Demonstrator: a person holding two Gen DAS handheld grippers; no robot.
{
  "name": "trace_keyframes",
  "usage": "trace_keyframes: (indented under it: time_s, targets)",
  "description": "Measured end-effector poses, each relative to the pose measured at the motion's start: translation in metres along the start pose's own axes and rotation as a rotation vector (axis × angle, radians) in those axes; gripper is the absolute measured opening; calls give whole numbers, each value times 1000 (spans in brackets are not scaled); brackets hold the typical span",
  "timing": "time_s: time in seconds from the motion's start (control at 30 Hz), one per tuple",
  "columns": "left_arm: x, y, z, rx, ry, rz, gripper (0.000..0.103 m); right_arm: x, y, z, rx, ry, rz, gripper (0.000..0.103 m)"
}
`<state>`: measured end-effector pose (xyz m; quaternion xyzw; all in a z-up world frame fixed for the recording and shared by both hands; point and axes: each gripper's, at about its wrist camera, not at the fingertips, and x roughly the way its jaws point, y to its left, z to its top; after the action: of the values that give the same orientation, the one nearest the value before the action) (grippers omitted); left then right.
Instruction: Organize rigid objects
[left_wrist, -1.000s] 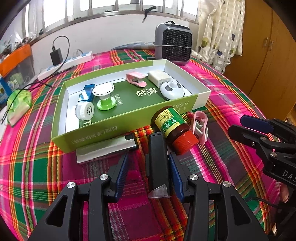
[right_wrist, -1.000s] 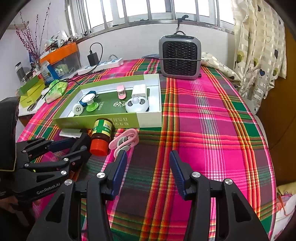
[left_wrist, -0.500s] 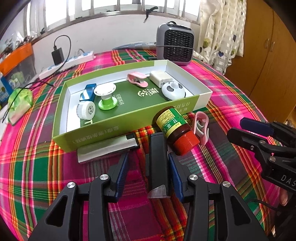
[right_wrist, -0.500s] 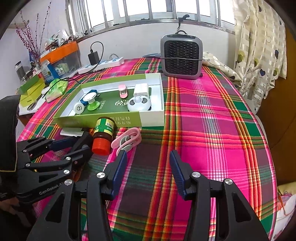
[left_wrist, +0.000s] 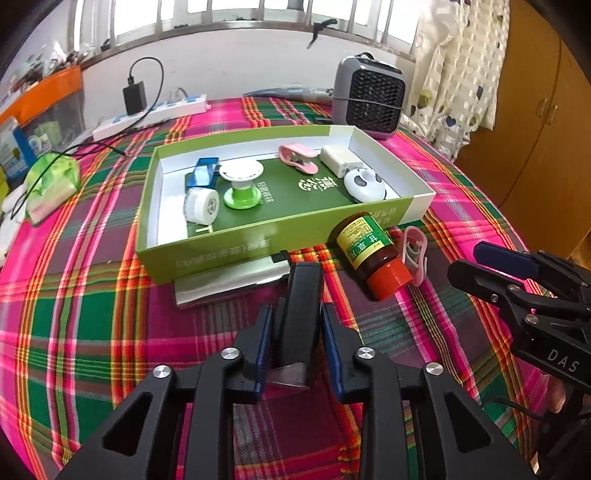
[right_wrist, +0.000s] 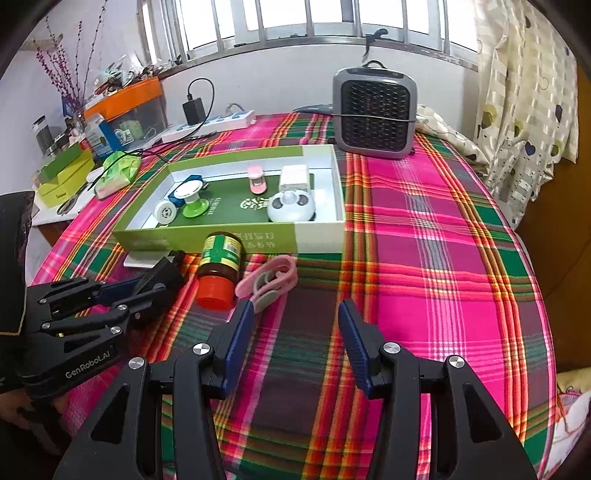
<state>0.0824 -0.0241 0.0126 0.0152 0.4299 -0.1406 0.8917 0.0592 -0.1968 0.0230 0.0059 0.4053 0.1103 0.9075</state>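
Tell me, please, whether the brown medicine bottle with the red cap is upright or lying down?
Lying down: the bottle rests on its side on the tablecloth, outside the green box.

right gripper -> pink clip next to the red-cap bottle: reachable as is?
Probably yes. The right gripper is open and empty, and the pink clip lies on the cloth just ahead of its left finger, nothing on top. The bottle lies close beside it, so approach from the clip's right side.
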Motion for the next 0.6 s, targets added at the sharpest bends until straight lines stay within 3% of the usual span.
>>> trace_keyframes:
  time_s: [0.6]
  targets:
    - [-18, 29, -12, -45, -22, 7, 23, 16, 38, 17, -83, 17, 39, 49]
